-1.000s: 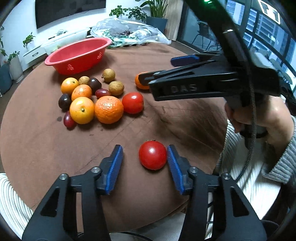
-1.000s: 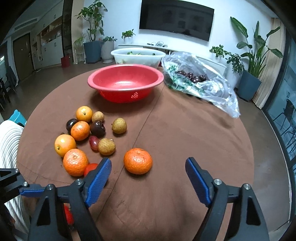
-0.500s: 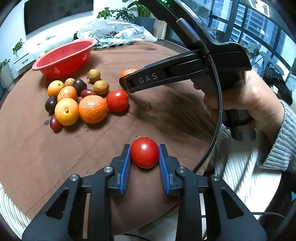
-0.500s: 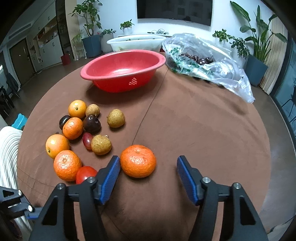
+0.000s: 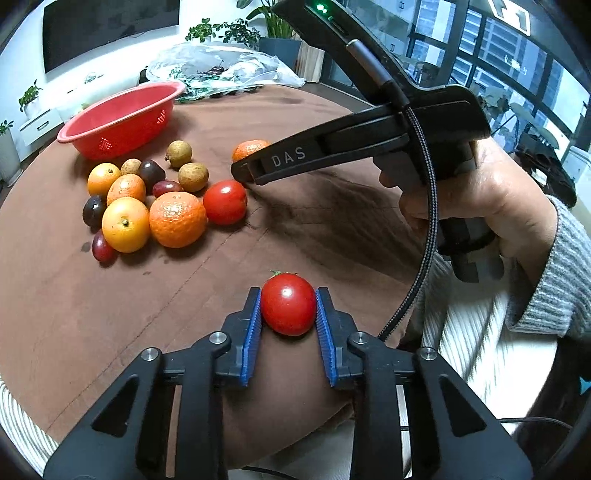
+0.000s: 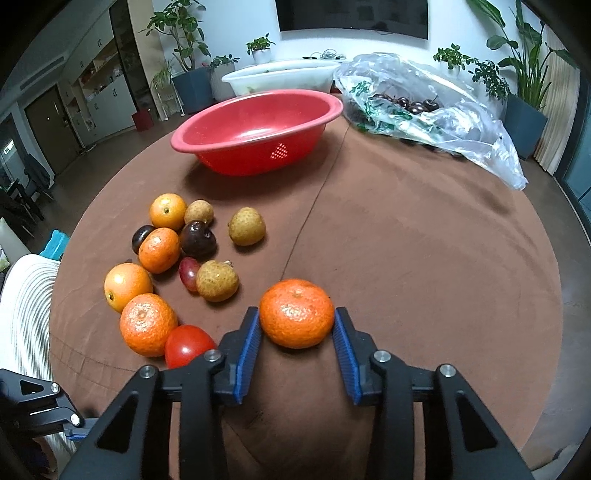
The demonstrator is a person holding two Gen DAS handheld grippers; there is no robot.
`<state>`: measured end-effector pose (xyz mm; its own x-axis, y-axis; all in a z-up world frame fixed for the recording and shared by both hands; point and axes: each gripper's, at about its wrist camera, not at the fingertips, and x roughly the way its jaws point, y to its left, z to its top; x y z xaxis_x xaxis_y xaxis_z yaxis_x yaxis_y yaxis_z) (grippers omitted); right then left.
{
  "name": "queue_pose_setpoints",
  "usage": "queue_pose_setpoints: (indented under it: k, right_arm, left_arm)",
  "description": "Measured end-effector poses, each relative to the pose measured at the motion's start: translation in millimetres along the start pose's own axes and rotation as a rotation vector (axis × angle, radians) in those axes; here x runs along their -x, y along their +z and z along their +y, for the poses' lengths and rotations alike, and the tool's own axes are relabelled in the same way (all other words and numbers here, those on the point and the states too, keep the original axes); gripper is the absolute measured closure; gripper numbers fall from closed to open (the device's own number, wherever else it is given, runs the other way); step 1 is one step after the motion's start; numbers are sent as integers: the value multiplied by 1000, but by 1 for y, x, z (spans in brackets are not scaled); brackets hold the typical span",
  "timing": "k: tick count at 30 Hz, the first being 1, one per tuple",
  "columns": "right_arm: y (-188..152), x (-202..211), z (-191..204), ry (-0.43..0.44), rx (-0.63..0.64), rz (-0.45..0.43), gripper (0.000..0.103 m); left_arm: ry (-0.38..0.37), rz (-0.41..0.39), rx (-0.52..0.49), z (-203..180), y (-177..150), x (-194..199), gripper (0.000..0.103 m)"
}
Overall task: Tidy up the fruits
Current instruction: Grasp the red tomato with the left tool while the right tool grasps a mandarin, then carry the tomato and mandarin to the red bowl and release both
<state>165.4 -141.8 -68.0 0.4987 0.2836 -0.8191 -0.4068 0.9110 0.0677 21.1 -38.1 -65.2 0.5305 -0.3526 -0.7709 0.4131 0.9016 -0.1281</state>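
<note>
- tomato (image 5: 288, 304) sits clamped between the blue fingers (image 5: 252, 332) of the left gripper (image 5: 288, 325), near the surface's (image 5: 92, 332) front edge.
- mandarin (image 6: 296, 313) is pinched between the right gripper's (image 6: 297, 343) fingers (image 6: 345, 347).
- loose fruit pile (image 6: 173, 266) lies left of it; red colander (image 6: 255, 131) stands beyond.

A round table under a brown cloth (image 6: 424, 258) fills the middle of the room. On the wall behind it hangs 1 dark television (image 6: 352, 14), with potted plants (image 6: 260, 50) and a white tub (image 6: 280, 75) on the low cabinet beneath.
</note>
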Motion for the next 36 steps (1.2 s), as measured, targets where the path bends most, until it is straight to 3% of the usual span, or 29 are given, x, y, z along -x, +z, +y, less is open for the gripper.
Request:
queue_pose_setpoints:
  k: [15, 23, 36]
  right_arm:
    - [-5, 8, -18, 95, -104, -15, 62]
    - [1, 25, -25, 184, -163, -54, 62]
    - [78, 49, -14, 233, -92, -151, 62]
  left_arm:
    - [-12, -51, 17, 9, 10, 17, 78]
    - [7, -84, 71, 45, 36, 35, 78]
    - [56, -157, 150, 142, 123, 46, 78]
